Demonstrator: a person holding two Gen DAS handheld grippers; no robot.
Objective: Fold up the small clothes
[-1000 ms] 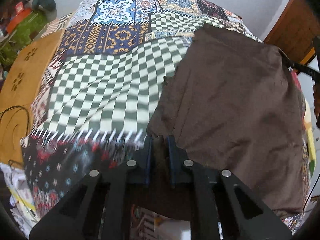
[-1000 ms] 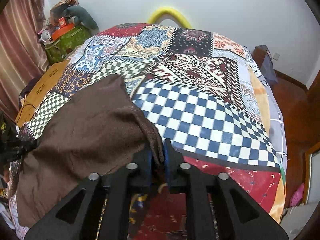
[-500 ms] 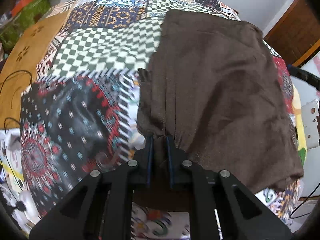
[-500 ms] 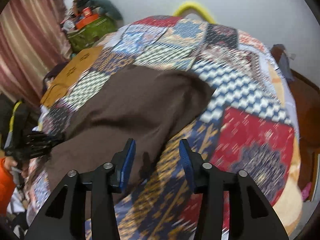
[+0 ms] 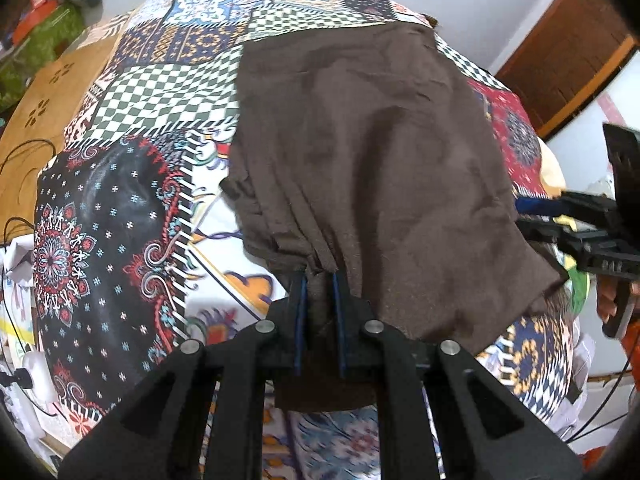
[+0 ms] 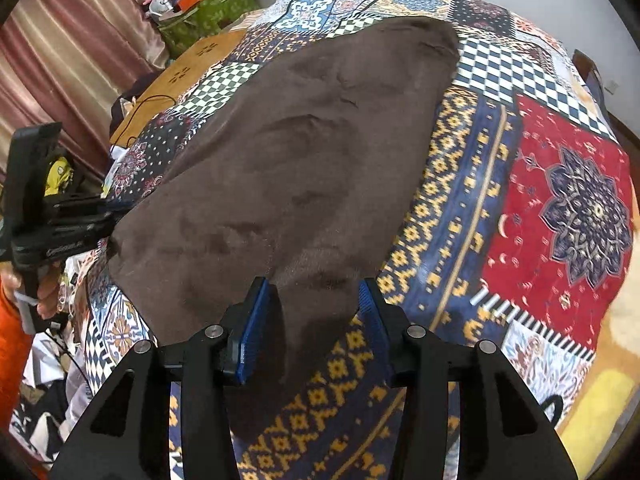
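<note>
Brown garment (image 5: 372, 168) is spread over the patchwork bedspread (image 5: 120, 216) of the bed, filling the centre of both views. In the left wrist view its near edge is bunched into pleats and pinched between the narrow jaws of the left tool (image 5: 319, 280) — cloth is seen gathered tight at the blue pads, so the hem is judged to be held for dragging or lifting.

In the right wrist view the right tool (image 6: 316, 294) is seen at a moderate gap, its jaws having just been opening; the garment's lower corner lies between the blue pads (image 6: 256, 320) but is not pressed by them — that corner is judged released.

The left tool is also visible at the left edge of the right view (image 6: 96, 216), with a hand (image 6: 44, 292) on its grip. One edge appears to be kept taut so the cloth can be laid flat.
</note>
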